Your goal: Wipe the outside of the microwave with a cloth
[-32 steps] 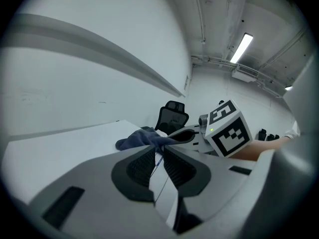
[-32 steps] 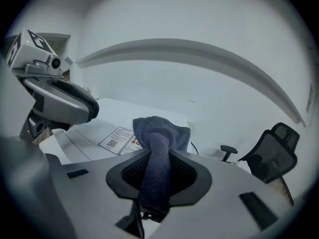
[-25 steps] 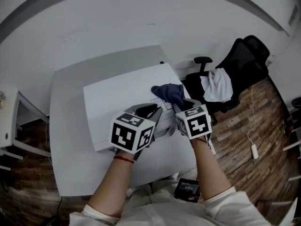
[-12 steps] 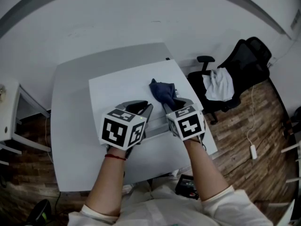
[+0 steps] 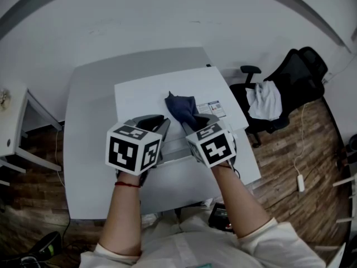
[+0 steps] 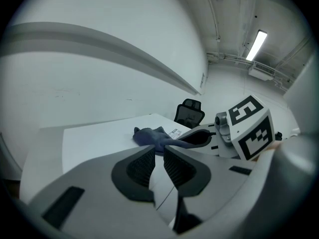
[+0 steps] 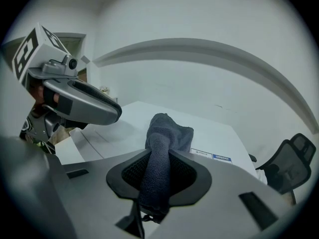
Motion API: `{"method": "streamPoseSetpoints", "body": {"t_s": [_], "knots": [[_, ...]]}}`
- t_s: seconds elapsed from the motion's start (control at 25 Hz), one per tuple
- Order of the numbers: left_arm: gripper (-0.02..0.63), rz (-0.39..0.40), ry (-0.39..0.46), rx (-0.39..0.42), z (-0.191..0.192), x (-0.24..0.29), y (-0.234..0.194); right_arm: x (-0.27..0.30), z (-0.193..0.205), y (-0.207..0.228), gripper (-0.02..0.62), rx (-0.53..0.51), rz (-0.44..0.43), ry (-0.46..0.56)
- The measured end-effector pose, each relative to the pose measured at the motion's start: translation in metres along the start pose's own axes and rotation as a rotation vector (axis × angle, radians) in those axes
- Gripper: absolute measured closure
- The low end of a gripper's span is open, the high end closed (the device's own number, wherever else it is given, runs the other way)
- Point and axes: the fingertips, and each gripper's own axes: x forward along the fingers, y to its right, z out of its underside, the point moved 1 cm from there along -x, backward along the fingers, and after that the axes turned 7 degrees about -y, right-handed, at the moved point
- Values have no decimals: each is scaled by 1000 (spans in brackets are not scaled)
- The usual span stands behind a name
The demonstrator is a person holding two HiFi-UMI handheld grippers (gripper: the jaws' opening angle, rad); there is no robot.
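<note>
Cloth dragged left across microwave top by right gripper; label uncovered.

Plain dark blue cloth. White microwave. Pale grey table. Brown wood-plank floor. Black chair, white garment on it. Plain white wall.

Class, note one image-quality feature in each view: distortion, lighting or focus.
Head view: the fisheye lens curves the wall band and the corners are dim. Left gripper view: the ceiling lamp glares brightly. Right gripper view: the cloth is sharp, the chair warped at the edge.
</note>
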Motion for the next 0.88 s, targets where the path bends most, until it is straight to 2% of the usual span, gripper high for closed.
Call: {"method": "streamPoseSetpoints", "body": {"t_s": [0.4, 0.88], "knots": [[554, -47, -15, -3, 21, -22, -20, 10, -20, -46, 489, -77, -78, -2], [558, -88, -7, -45, 36, -50, -44, 21, -39, -95, 488, -142, -146, 4]]}}
